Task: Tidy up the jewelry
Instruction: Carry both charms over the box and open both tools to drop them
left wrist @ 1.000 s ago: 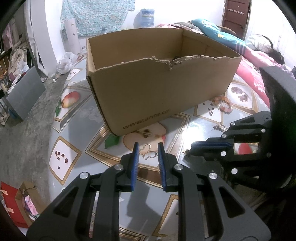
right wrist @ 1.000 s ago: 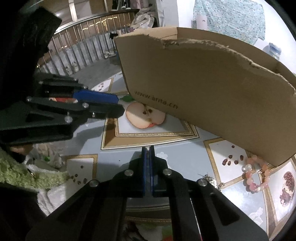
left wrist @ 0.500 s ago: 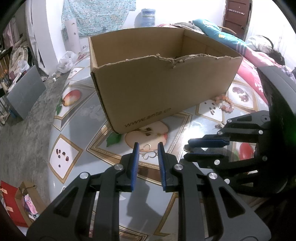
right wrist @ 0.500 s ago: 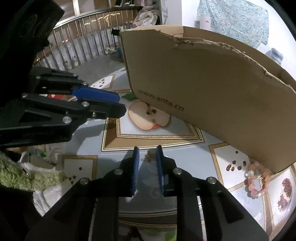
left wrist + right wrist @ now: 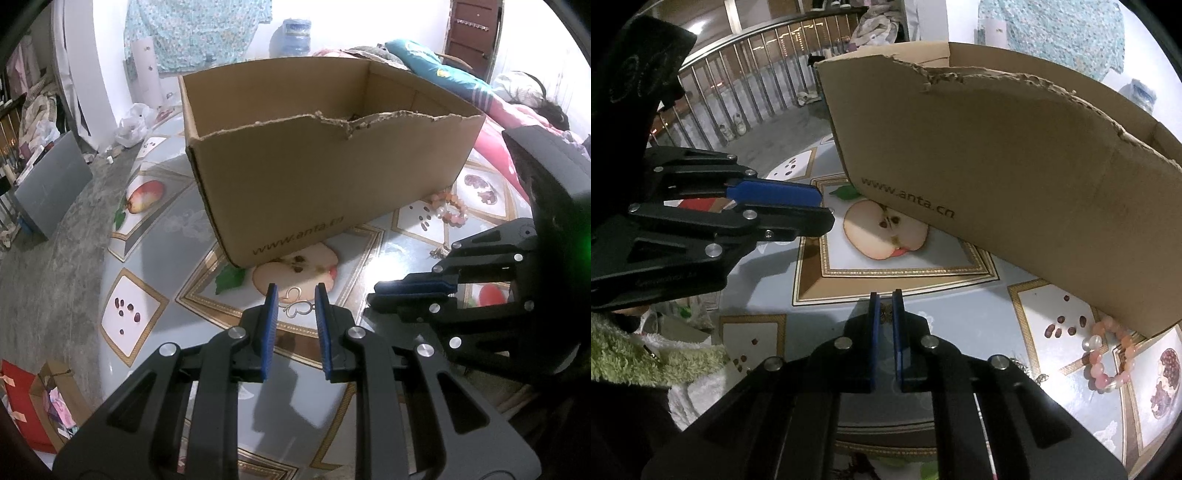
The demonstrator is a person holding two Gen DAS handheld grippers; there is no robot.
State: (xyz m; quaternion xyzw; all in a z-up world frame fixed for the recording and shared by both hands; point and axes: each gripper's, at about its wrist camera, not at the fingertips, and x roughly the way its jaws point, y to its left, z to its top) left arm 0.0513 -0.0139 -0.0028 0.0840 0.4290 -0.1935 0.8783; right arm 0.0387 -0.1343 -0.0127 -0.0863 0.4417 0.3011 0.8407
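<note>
An open cardboard box (image 5: 325,177) printed "www.anta.cn" stands on the fruit-patterned table (image 5: 155,229); it also shows in the right wrist view (image 5: 1004,170). A pink bead bracelet (image 5: 1108,354) lies on the table by the box's right corner, also in the left wrist view (image 5: 448,210). A small silver piece (image 5: 1032,373) lies near it. My left gripper (image 5: 294,295) is open and empty, in front of the box. My right gripper (image 5: 885,295) is nearly closed with a narrow gap, empty, left of the bracelet.
The table's left edge (image 5: 99,266) drops to a grey floor with a grey board (image 5: 48,192). A metal railing (image 5: 746,92) stands behind the box. A person lies on bedding (image 5: 517,107) at the far right.
The right gripper opened from shut, then narrowed again to a small gap. Both views have drifted a little relative to the box. The left gripper stays open.
</note>
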